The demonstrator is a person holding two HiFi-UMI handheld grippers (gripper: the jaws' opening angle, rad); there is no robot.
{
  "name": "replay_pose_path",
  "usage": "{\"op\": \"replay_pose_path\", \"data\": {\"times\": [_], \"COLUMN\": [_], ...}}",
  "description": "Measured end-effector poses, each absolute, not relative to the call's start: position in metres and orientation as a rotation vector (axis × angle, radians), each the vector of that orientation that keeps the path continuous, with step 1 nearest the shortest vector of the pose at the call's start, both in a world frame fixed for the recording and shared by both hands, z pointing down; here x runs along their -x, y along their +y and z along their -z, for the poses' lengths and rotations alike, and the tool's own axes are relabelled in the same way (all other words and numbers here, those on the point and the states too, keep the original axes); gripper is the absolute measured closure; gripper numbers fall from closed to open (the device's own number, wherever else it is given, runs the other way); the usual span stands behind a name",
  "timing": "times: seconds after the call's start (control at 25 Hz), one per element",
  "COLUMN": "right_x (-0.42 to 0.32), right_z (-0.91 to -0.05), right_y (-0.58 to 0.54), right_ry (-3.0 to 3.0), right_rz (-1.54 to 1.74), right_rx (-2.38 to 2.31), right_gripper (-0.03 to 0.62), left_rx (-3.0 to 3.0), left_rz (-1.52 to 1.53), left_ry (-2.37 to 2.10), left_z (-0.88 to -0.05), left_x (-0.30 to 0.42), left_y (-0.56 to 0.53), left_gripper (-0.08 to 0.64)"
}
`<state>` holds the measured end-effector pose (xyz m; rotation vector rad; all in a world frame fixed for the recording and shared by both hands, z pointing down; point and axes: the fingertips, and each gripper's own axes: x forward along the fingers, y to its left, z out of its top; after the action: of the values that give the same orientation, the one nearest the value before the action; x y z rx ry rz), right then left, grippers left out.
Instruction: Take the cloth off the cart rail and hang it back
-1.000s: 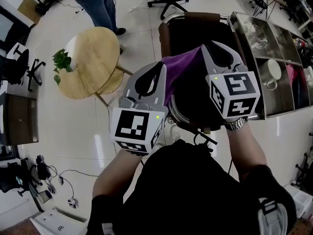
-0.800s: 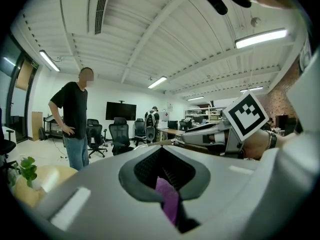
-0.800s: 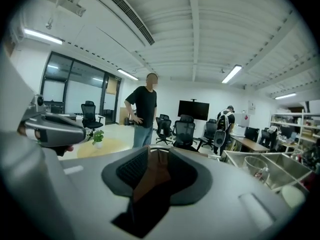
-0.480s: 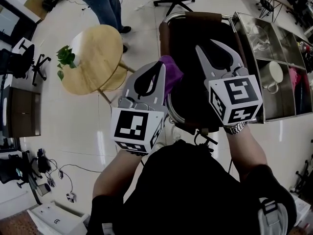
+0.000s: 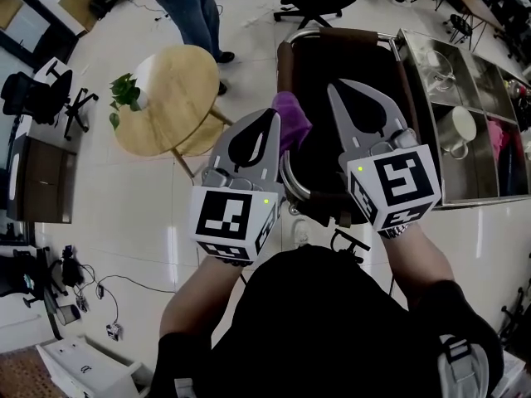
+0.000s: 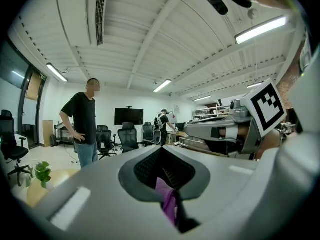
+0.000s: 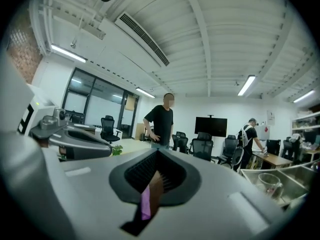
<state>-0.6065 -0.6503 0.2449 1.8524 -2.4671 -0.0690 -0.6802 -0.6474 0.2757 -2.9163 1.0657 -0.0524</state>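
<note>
While the fingers of the left gripper are pressed together on a fold of the purple cloth, those of the right gripper have just closed on nothing (the purple sliver in their slit, in the right gripper view, looks to be cloth lying beyond them). The cloth is bunched at the left fingertips, on the side facing the right fingers, just beside the brown-padded cart rail that runs ahead of both pairs.

Step, as judged: the cloth is lifted off and hanging back has not yet begun. The next move probably calls for the right fingers to open and take a free edge, so the cloth can be spread and draped across the rail.

Hidden: most of the cloth lies behind the left fingers. Whether it touches the rail cannot be told. The near stretch of rail is covered by both grippers.
</note>
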Motion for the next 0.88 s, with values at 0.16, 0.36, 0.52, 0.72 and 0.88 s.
{"op": "replay_pose_path", "data": {"times": [0.16,0.36,0.52,0.72,0.88], "right_x": [0.627,0.659,0.686,0.726,0.742], "right_z": [-0.232,-0.219,-0.214,-0.211,-0.214], "right_y": [-0.616,-0.565,-0.520,-0.464,-0.426], "right_ry": [-2.468,-2.460,-2.453,-2.429,-2.417], "right_rz": [0.114,0.164,0.205,0.244,0.268], "right_rx": [-1.864,-1.881,-1.881,-1.883,-1.880], "right_gripper": [0.591,0.591,0.592,0.592,0.592], "left_rx": [2.902,2.892,2.888,2.895,2.911], "left_rz": [0.021,-0.010,-0.039,-0.077,-0.094], "left_ry": [1.048,1.015,0.989,0.951,0.924], "left_z": [-0.263,-0.251,-0.244,-0.239,-0.239], "left_x": [0.698,0.726,0.748,0.780,0.786], "left_y": [-0.615,-0.566,-0.524,-0.470,-0.434], "left_gripper": [0.561,0.561,0.561,0.561,0.561]}}
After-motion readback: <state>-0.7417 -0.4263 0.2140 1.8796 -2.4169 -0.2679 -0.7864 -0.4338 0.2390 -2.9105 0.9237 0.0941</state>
